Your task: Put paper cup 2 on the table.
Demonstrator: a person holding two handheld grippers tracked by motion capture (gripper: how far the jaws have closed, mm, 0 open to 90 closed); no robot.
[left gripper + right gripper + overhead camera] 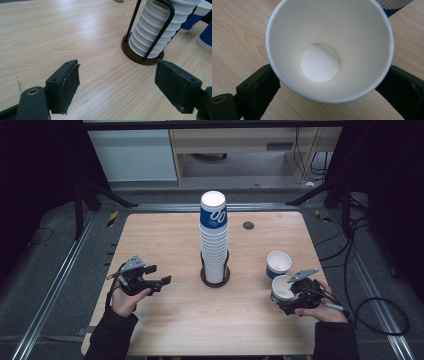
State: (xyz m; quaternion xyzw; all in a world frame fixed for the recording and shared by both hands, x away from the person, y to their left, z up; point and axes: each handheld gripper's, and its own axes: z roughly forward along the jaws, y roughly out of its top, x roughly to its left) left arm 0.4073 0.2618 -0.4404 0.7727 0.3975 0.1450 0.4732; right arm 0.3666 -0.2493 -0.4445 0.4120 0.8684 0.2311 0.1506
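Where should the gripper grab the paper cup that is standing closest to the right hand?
Grip the paper cup on its outer wall just below the rim, coming level from the person's side. It stands upright with its mouth open, and the wall tapers downward, so two jaws can straddle it there. The right gripper already has its jaws either side of it.

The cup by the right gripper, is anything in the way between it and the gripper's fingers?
Nothing visible. The cup stands upright between the right gripper's fingers, one on each side of its wall, with no other thing between. The second cup stands farther back on the table, apart.
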